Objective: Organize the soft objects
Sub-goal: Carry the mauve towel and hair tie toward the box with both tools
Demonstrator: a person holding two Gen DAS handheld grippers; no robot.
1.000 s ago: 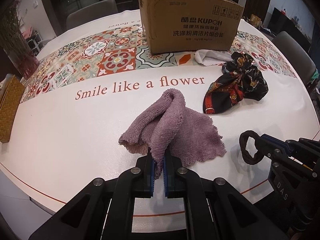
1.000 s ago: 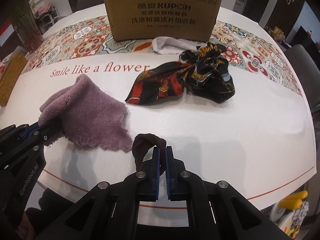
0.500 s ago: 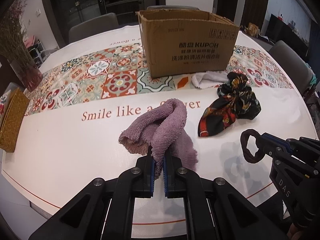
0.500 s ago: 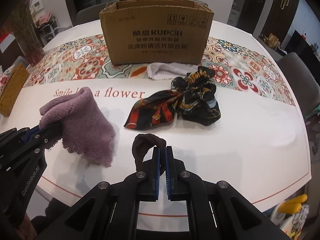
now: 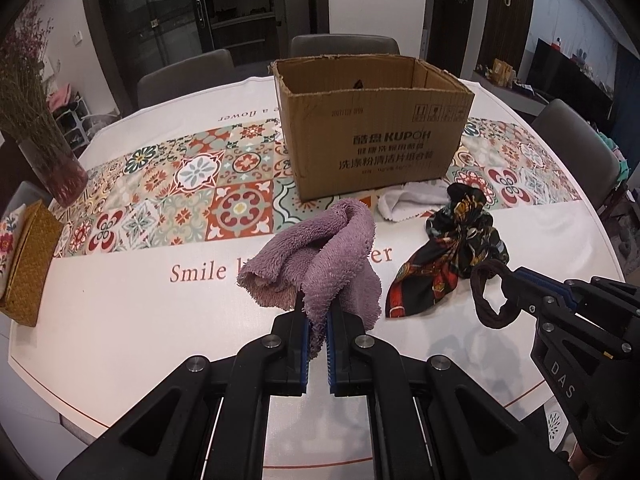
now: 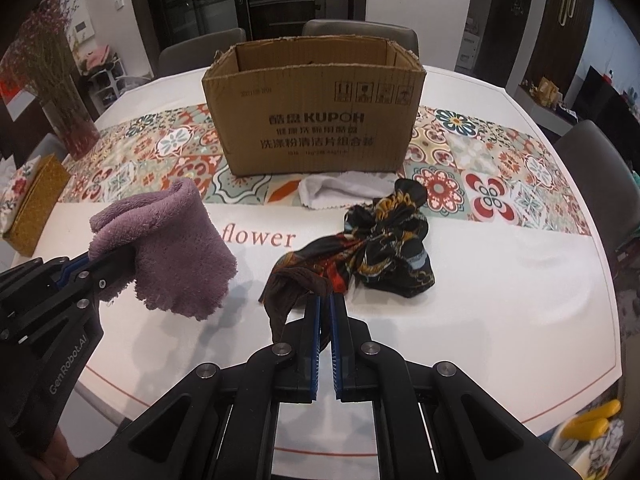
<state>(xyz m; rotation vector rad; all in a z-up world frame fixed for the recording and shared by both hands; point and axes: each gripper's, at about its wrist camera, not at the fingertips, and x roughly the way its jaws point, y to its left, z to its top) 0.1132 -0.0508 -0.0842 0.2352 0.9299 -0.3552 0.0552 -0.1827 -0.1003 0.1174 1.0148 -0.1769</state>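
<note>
My left gripper is shut on a fluffy purple towel, which hangs off the table in a bunched fold; the right wrist view shows the same purple towel at the left gripper. My right gripper is shut on a dark brown hair band; in the left wrist view this hair band dangles as a loop from the right gripper. On the table lie a black, red and gold patterned scarf and a white cloth. Behind them stands an open cardboard box.
The round white table has a tiled floral runner across its middle. A vase of dried flowers and a woven yellow tissue box stand at the left. Grey chairs ring the table's far side and right.
Both grippers have risen. The purple towel has come up off the table and now hangs free. The hair band has lifted with the right gripper. The box opening has come into view.
</note>
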